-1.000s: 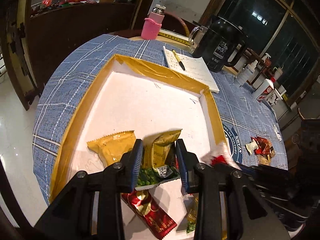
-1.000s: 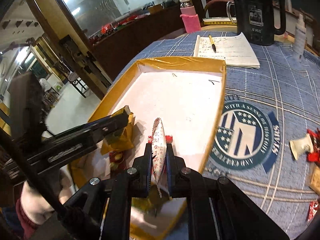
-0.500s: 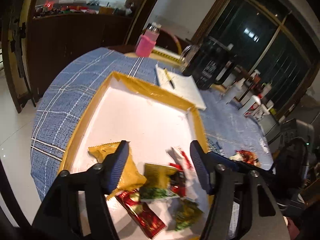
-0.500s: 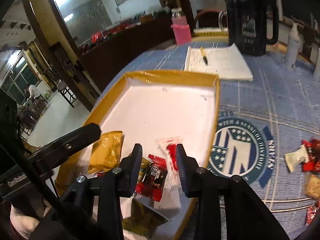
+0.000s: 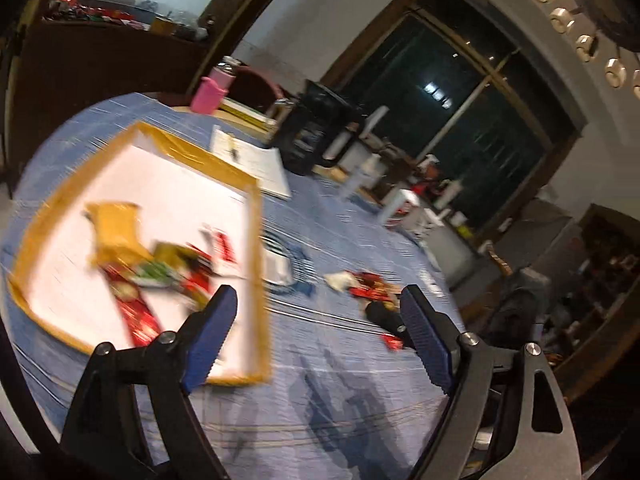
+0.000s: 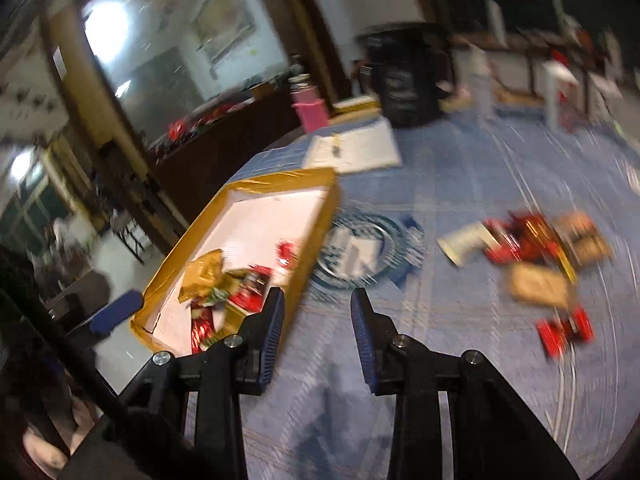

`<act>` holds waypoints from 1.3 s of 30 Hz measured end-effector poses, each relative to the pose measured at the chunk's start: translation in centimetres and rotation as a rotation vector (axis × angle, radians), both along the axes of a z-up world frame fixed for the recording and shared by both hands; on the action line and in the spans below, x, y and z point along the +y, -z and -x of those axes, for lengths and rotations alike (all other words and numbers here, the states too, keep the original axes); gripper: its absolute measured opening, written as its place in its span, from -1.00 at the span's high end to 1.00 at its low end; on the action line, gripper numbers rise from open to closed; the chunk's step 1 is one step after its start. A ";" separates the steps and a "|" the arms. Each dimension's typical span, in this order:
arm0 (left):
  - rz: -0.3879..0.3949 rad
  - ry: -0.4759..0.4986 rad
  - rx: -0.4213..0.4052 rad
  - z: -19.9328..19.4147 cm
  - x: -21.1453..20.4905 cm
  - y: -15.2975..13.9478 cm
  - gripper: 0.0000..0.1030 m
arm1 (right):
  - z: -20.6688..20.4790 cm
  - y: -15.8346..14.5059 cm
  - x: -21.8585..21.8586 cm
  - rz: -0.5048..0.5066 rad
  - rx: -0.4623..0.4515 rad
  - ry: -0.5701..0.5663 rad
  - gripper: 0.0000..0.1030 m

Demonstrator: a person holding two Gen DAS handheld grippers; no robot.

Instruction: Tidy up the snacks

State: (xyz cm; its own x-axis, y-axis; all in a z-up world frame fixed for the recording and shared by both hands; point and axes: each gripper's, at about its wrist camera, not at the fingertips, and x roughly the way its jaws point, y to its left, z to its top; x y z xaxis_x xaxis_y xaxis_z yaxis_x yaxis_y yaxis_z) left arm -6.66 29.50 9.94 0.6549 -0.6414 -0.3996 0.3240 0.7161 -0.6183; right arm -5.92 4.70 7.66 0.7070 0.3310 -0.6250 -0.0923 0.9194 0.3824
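Both views are motion-blurred. The left gripper [image 5: 320, 332] fills the bottom of its frame with jaws spread wide and nothing between them, above the blue plaid tabletop [image 5: 340, 400]. The right gripper [image 6: 318, 332] also has its jaws parted and empty. At lower left in the right view, the yellow-rimmed tray [image 6: 320, 216] holds a heap of snack packets [image 6: 228, 284] (gold, red, green), while loose snacks [image 6: 536, 248] lie on the cloth at right, well apart from the tray.
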 end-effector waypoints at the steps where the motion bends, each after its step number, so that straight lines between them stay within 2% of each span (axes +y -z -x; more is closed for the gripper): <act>1: 0.021 0.010 -0.001 0.7 -0.7 0.0 -0.63 | 0.7 0.5 -1.7 -0.026 0.009 0.028 0.34; 4: 0.047 0.041 0.015 2.5 -3.6 0.3 -0.63 | 2.9 1.5 -6.1 -0.064 0.022 0.107 0.33; 7: -0.013 0.070 0.044 3.8 -7.1 0.8 -0.63 | 5.1 2.3 -9.7 -0.122 0.028 0.162 0.30; 12: -0.088 0.113 0.077 5.6 -11.9 1.3 -0.63 | 7.8 3.2 -13.3 -0.182 0.012 0.194 0.25; 17: -0.139 0.144 0.086 6.1 -15.2 1.3 -0.63 | 8.2 3.9 -14.9 -0.170 0.019 0.186 0.25; 21: -0.163 0.143 0.093 5.6 -16.2 1.6 -0.63 | 8.2 3.5 -16.6 -0.113 0.015 0.201 0.25; 29: -0.239 0.115 0.054 4.7 -15.8 2.5 -0.63 | 3.2 3.7 -19.7 0.027 0.080 0.250 0.25; 33: -0.271 0.126 0.028 4.2 -15.6 3.1 -0.63 | -1.5 3.8 -20.5 0.050 0.123 0.283 0.25; 39: -0.311 0.134 -0.011 3.6 -14.7 3.1 -0.63 | -9.1 3.7 -21.2 0.141 0.172 0.356 0.25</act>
